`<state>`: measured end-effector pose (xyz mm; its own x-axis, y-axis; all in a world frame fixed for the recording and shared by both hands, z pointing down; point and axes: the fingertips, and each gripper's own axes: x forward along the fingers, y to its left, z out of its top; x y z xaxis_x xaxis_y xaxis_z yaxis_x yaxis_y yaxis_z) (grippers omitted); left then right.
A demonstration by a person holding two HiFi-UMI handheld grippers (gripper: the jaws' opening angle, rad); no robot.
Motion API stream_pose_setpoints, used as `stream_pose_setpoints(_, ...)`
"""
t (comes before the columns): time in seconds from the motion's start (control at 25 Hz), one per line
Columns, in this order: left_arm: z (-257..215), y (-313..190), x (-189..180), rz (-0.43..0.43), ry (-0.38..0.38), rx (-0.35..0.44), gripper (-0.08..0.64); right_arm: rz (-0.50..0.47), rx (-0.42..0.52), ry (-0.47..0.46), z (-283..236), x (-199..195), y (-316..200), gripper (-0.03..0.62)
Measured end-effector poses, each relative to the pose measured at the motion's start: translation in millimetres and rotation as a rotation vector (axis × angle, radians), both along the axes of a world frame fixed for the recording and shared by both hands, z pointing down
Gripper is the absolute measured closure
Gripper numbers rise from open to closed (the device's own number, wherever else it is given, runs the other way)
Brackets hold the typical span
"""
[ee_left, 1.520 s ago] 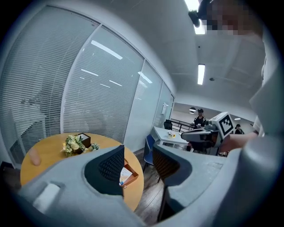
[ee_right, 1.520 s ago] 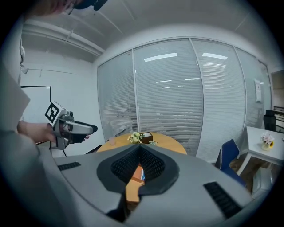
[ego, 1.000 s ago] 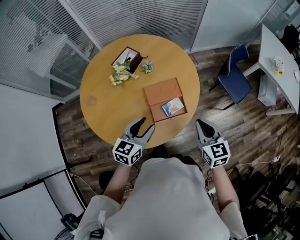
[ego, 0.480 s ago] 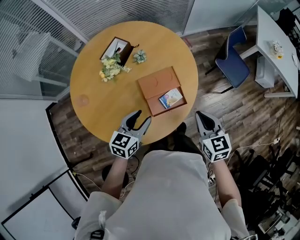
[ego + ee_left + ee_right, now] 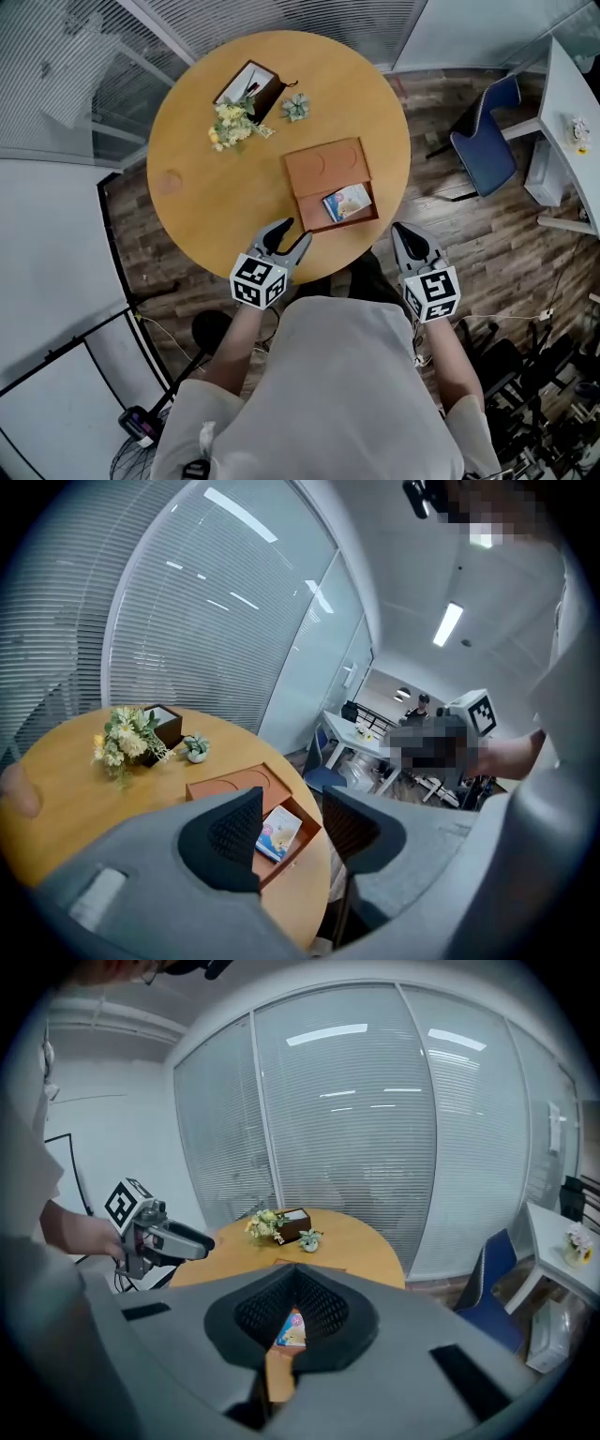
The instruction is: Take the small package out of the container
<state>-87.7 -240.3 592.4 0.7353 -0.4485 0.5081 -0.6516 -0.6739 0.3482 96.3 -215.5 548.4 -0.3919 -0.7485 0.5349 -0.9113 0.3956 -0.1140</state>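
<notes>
Step in hand: the approach. Nothing is gripped yet, and the small package (image 5: 347,202) lies flat inside the open container (image 5: 311,208), in the tray half nearest you. The lid half (image 5: 323,165) lies flat beside it on the far side. The container sits on the round counter (image 5: 202,202), close to its near edge.

Your left tongs (image 5: 292,234) have their jaws apart with nothing between them. They hang over the counter's near edge, just short of the container. In the left gripper view the package (image 5: 278,832) shows through the gap between the jaws, but it is well ahead of them and not touched.

Your right tongs (image 5: 405,234) are off the counter and over the floor, to the right of the container. The jaws are together at the tips and empty. In the right gripper view the package (image 5: 291,1328) only peeks out below them.

Next move, as a judgement: the left tongs look better placed, being already open and nearer. Bring them forward and down over the tray. The package is thin and flat, so you'll likely need to catch one edge or tip it against the tray wall. The right tongs could steady the container, but they must open first if they are to grip anything.

The flowers (image 5: 232,127), dark box (image 5: 248,86) and small plant (image 5: 295,106) sit well apart at the far side and don't matter here.
</notes>
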Motion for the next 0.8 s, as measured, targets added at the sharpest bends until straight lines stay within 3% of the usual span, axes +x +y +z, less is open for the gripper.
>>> stream_pose_setpoints(0.52, 79, -25, 55, -0.118, -0.114, -0.156, 0.368, -0.190, -0.089, -0.008, 53, 37, -61, 0.591)
stream_pose_setpoints(0.8, 145, -31, 68, -0.179, -0.207, -0.303, 0.367, -0.252, -0.136, -0.005, 81, 56, -80, 0.591)
